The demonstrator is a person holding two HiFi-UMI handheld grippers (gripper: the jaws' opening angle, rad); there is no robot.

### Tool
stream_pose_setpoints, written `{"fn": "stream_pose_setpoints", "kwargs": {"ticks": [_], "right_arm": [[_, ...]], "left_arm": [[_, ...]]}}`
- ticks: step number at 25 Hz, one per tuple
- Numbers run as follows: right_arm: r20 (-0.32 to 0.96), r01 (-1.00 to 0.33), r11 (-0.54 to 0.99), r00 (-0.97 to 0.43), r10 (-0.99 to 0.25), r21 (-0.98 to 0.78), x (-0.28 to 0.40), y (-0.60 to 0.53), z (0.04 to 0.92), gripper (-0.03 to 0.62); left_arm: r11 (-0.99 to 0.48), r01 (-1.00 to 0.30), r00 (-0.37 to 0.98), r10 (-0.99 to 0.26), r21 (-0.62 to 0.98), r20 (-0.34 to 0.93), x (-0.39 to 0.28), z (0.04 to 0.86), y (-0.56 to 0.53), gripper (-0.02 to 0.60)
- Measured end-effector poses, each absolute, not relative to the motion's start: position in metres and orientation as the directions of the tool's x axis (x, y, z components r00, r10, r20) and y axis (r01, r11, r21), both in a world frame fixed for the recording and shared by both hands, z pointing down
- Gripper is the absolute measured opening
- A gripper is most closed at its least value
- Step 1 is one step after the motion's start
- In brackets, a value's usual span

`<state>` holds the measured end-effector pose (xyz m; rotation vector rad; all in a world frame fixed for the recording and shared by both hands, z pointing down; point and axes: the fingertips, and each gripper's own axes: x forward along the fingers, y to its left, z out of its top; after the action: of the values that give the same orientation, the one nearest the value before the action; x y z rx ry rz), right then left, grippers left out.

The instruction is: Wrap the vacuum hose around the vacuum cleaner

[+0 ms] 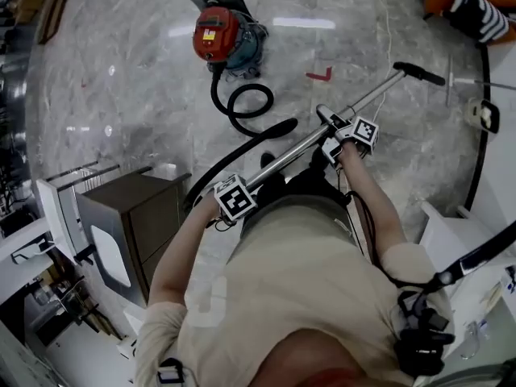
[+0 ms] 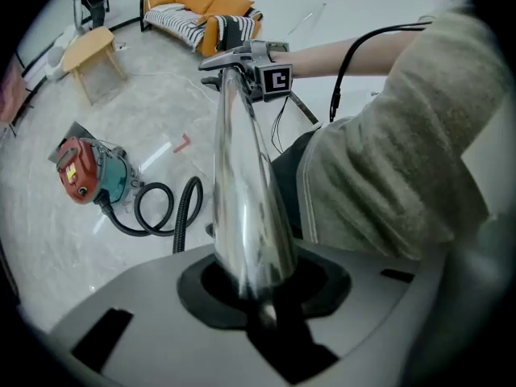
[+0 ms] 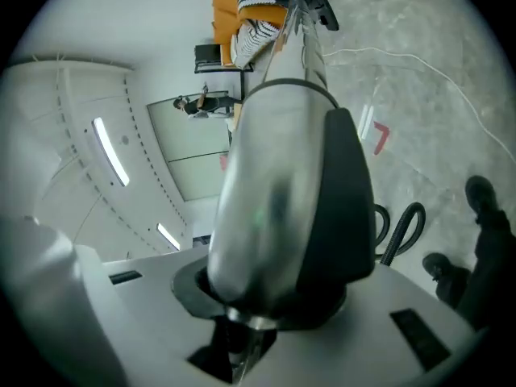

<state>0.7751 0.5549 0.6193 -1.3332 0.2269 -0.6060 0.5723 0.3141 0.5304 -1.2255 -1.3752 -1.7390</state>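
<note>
Beige shirt (image 1: 306, 272) fills the bottom of the head view, with both forearms reaching forward from it to one metal wand (image 1: 294, 151). The left gripper (image 1: 235, 197) is clamped on the lower end of that wand, close to the body; in the left gripper view its jaws (image 2: 262, 297) are closed around the shiny tube (image 2: 242, 184), which runs straight away from the camera. The right gripper (image 1: 347, 135) grasps the same wand further up, and in the right gripper view its jaws (image 3: 242, 329) press on the tube (image 3: 274, 200) right where a black collar (image 3: 347, 200) sits on it. Held like this, the wand slants across the front of the person, from lower left to a black handle (image 1: 419, 73) at the upper right. The black hose (image 1: 274, 129) leaves the wand's lower end, sweeps over the marble floor (image 1: 121, 95) and makes one loose loop just beside the vacuum cleaner (image 1: 219, 37), to which it is joined; it is not wound around the cleaner. That red and teal cleaner stands on the floor well apart from the person, at the top of the head view and at the left of the left gripper view (image 2: 85, 172). A red tape mark (image 1: 320, 75) lies on the floor near the loop. A brown cabinet (image 1: 133, 216) stands at the person's left, and an orange sofa (image 2: 210, 14) with striped cushions and a small wooden table (image 2: 89, 51) stand further off.
</note>
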Motion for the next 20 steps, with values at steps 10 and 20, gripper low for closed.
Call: {"fn": "stream_pose_setpoints", "kwargs": {"ticks": [10,20], "right_arm": [[0.275,0.219,-0.17,0.813,-0.513,-0.961,0.839,0.622,0.596,0.114],[0.244,0.128,-0.263,0.844,-0.478,-0.956,0.91,0.706,0.538,0.117]], "left_arm": [[-0.295,0.925,-0.172,0.24,0.241,0.955,0.626,0.576,0.364,0.23],[-0.452,0.891,0.235,0.386,-0.039,0.892,0.703,0.536,0.432,0.287]]}}
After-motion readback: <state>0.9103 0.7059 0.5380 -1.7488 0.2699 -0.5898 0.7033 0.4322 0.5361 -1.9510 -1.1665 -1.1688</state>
